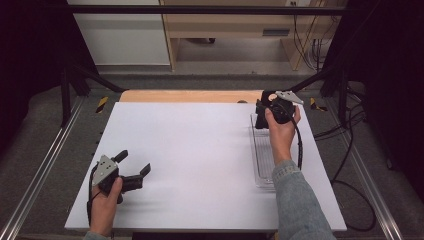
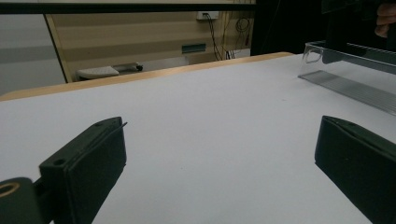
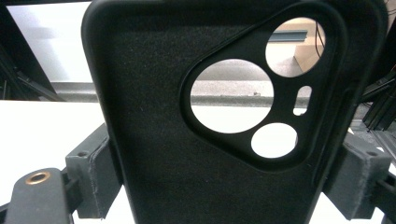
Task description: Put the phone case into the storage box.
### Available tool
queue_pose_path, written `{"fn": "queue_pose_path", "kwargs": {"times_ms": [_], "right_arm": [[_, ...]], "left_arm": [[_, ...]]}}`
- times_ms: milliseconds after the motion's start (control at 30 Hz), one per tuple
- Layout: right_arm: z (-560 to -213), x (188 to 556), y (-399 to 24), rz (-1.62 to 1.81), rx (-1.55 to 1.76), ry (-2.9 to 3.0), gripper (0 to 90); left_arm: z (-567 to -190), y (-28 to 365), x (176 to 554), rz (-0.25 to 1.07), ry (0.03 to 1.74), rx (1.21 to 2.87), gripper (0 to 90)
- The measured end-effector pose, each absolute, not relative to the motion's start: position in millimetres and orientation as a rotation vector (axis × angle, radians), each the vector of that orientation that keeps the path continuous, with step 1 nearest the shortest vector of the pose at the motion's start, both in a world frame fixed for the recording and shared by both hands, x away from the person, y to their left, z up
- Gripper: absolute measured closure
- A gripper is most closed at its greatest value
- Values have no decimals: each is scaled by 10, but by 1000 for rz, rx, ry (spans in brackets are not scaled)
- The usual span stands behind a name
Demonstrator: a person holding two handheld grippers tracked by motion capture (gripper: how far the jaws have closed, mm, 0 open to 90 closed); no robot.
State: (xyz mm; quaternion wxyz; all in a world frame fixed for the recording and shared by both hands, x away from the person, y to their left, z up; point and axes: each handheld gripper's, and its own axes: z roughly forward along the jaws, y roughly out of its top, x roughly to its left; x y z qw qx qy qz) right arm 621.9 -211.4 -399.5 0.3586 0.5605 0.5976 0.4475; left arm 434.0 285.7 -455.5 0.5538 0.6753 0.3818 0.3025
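Item one, nearest me: my left claw, low at the near left of the white surface. My left hand wraps its body from behind, forearm entering at the bottom edge, the grey plate uppermost and the cable looping down beside the wrist. Its jaws stand wide apart, angled toward the middle of the surface, with nothing between them; the left gripper view confirms bare white between the two black pads. Item two, mid right: my right forearm in a denim sleeve, rising from the bottom edge and stretched forward along the right side, passing over a clear tray that lies lengthwise near the right edge of the surface. Item three, far right: my right hand at full reach, raised above the tray's far end, carrying the right claw with its grey plate on top. That claw is clamped on a black phone case, one jaw on each long edge, the case upright with its camera cut-outs at the top. Item four, beyond: a wooden edge behind the white surface, then floor and cabinets.
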Motion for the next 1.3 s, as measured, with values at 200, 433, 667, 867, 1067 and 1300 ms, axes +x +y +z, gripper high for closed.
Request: {"fn": "queue_pose_path", "kwargs": {"times_ms": [200,433,667,867,1067,1300], "right_arm": [[-4051,6265,-2071,1123,1453,1557,136],[-4125,6329,-2062,1124,1472,1542,136],[-4168,6365,-2092,1121,1487,1517,136],[-4181,6381,-2062,1111,1463,1492,136],[-4228,6410,-2026,1100,1453,1493,136],[-4281,6439,-2009,1088,1446,1500,135]], "left_arm": [[-4582,2832,4345,704,901,1613,24],[-4577,2853,4346,700,909,1598,23],[-4576,2848,4347,693,905,1597,23],[-4577,2847,4349,695,907,1597,23],[-4576,2853,4349,690,909,1587,23],[-4573,2870,4354,676,912,1578,23]]}}
